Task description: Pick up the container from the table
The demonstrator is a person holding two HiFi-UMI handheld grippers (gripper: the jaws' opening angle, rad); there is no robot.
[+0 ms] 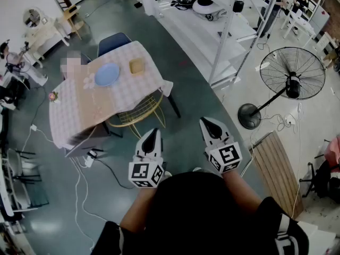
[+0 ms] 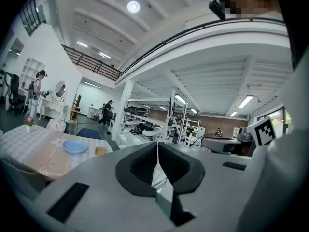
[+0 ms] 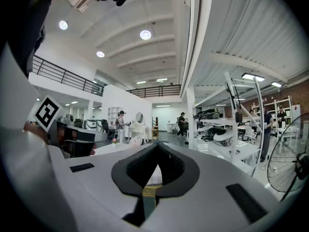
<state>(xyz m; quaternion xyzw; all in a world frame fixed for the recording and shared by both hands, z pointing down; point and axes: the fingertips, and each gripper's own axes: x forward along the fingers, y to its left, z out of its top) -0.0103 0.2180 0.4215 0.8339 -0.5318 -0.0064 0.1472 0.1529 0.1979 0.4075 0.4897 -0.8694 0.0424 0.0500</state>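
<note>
Ahead, the small tan container (image 1: pixel 136 66) sits on the counter (image 1: pixel 66 116), toward its far edge. It lies just right of a blue plate (image 1: pixel 107 74), close but not touching. The counter wears a pale checked cloth with a plain tan runner (image 1: pixel 93 100) across the middle. A small pink flower (image 1: pixel 53 96) stands at the counter's left edge. A blue chair (image 1: pixel 113 42) is at the far side. A gold wire chair (image 1: pixel 139 113) is at the near side, partly under the hanging cloth. White cables (image 1: pixel 79 185) trail over the grey-green floor by the near-left corner.

The left claw (image 1: pixel 151 137) and right claw (image 1: pixel 210 125) are side by side in front of the person, over bare floor and well short of the counter. Left claw: jaws pressed together, nothing between them. Right claw: the same, tips meeting, empty. In the left gripper view the container (image 2: pixel 101 151) and plate (image 2: pixel 75 146) show off to the left of the closed tips.

A standing fan (image 1: pixel 292 73) is off to the right, and a slatted wooden bench (image 1: pixel 276 166) lies on the floor on the right claw's side. White shelving (image 1: pixel 212 31) stands beyond the counter.
</note>
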